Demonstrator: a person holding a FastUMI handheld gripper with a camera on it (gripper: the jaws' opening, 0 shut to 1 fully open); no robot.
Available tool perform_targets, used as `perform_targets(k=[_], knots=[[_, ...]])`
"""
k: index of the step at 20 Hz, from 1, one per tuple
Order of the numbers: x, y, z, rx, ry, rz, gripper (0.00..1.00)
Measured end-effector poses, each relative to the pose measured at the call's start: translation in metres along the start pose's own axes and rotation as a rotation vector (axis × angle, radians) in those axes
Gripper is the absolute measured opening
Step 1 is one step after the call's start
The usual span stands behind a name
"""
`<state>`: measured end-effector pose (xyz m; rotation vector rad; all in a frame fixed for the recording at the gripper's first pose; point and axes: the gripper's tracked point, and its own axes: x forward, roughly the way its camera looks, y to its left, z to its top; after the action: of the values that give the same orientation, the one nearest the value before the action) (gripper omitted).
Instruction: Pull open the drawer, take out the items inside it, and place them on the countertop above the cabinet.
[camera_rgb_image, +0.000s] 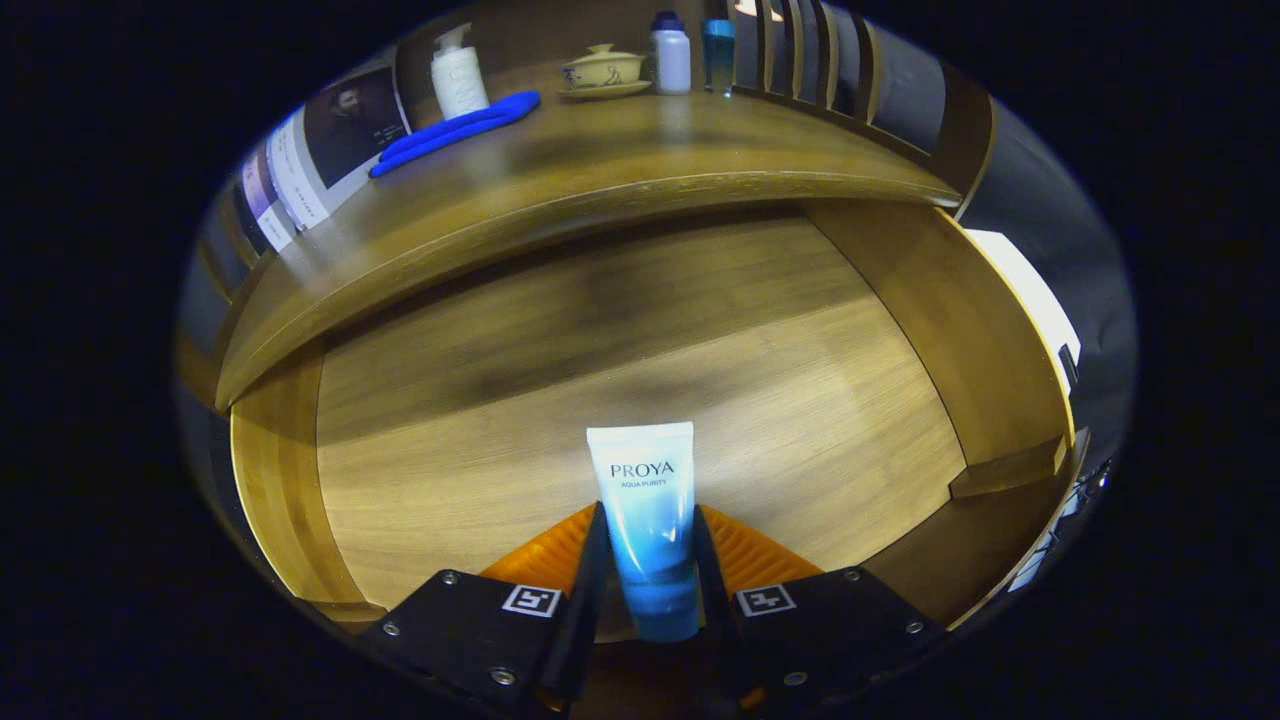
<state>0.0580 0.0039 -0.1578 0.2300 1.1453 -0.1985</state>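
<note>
Item: tube (648, 520), soft, light, probably slick; we hold it clamped between the tongs (648, 585) at its lower body, over the open drawer (620, 360), tabletop (620, 160) beyond.

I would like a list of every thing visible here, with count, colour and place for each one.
wooden drawer: one, brown, pulled open beneath the countertop
white-to-blue squeeze tube: one, between the fingers, over the drawer floor
wooden countertop: one, brown, above the drawer
white pump bottle: one, on countertop
long blue flat item: one, beside pump bottle
cream lidded cup on saucer: one, countertop rear
white bottle with dark cap: one, beside cup
fingers: two, pressing the tube's sides
</note>
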Motion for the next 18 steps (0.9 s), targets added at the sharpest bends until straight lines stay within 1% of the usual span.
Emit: perform_targets(k=[2, 6, 8, 12, 18], knots=[[-0.009, 0.004, 0.003, -0.012, -0.044, 0.004, 0.49], [-0.036, 0.015, 0.031, -0.046, -0.214, 0.04, 0.49], [-0.054, 0.012, 0.04, -0.073, -0.267, 0.02, 0.49], [-0.086, 0.018, 0.067, -0.111, -0.409, 0.017, 0.49], [-0.116, 0.026, 0.106, -0.124, -0.539, 0.03, 0.49]])
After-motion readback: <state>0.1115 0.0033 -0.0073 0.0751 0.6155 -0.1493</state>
